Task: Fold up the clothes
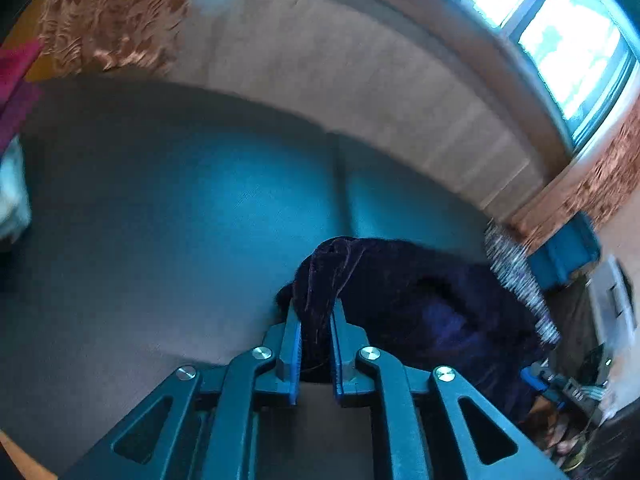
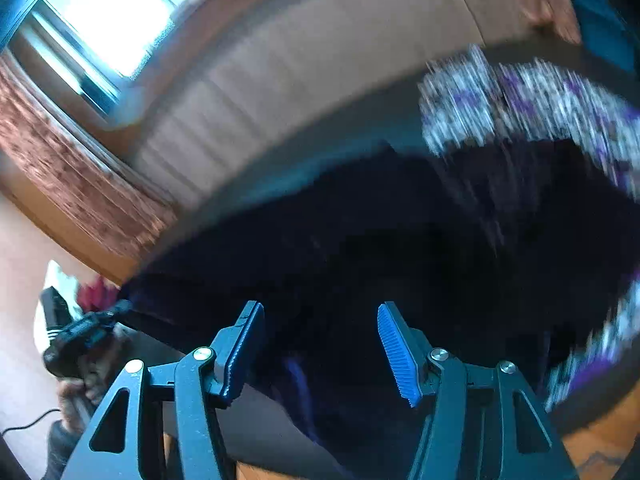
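A dark purple velvet garment with a silver sequined trim lies on a grey-blue surface. My left gripper is shut on a bunched fold of this garment and holds it up off the surface. In the right wrist view the same dark garment fills the middle, with its sequined trim blurred at the upper right. My right gripper is open, its jaws wide apart just above the dark cloth, with nothing between them.
A beige padded backrest runs behind the surface, below a bright window. Patterned brown curtains hang at both sides. Pink cloth lies at the far left. My left hand-held gripper shows in the right wrist view.
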A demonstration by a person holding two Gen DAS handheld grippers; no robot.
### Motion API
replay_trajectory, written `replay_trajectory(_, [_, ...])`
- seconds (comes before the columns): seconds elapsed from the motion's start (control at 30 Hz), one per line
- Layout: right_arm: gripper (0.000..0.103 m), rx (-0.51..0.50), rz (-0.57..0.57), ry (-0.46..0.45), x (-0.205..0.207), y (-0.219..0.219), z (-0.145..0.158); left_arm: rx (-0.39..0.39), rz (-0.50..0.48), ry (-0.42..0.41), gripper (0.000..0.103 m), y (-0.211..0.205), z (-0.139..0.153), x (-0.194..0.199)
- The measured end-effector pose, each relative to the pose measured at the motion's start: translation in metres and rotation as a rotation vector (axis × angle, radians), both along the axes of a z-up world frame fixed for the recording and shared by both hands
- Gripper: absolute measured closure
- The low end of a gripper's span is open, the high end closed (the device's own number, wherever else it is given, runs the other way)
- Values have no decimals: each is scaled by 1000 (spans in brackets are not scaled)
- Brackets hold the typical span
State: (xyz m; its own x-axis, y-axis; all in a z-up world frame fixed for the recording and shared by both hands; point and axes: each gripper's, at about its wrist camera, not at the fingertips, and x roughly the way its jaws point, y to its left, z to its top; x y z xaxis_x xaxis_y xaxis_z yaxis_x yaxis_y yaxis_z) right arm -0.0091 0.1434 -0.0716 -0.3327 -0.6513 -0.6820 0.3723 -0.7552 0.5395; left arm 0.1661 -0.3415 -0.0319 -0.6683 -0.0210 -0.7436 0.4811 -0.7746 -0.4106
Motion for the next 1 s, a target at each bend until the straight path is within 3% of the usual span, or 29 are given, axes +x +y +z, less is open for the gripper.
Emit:
replay_trajectory(0.2, [40,-69,-89,-29,15,30,-7,4,50,-39,89,-24,-18,94])
replay_trajectory(0.3, [34,-72,-149,28,6,39,9,23,101,-30,88,-40,-17,138])
replay_trajectory(0.37, [23,-54,-180,79,0,41,20,29,110,0,85,-50,-11,176])
replay_trajectory(0.47, [21,29,-186,142,-16,22,23,26,82,-7,81,-60,-9,226])
replay_trajectory(0.5, [21,40,-189,112,-23,15,18,25,70,-12,81,-60,-8,240])
replay_trajectory(0.53, [27,7,-182,67,-25,9,13,24,58,-15,81,-59,-5,251])
replay_trajectory(0.57, [34,-45,-171,23,-24,3,9,24,45,-13,81,-56,-2,263])
replay_trajectory(0.63, [34,-107,-113,73,-6,-13,20,43,16,5,80,-58,-1,291])
replay_trajectory(0.67, [34,-173,-41,81,5,-24,24,60,-2,17,80,-60,-1,305])
replay_trajectory(0.73, [33,-247,134,10,28,-58,19,96,-39,36,80,-65,2,332])
replay_trajectory(0.83, [28,-199,271,-33,61,-93,2,79,-109,62,79,-58,16,351])
replay_trajectory(1.0, [27,-137,279,-4,82,-79,-1,-29,-268,109,69,-35,53,366])
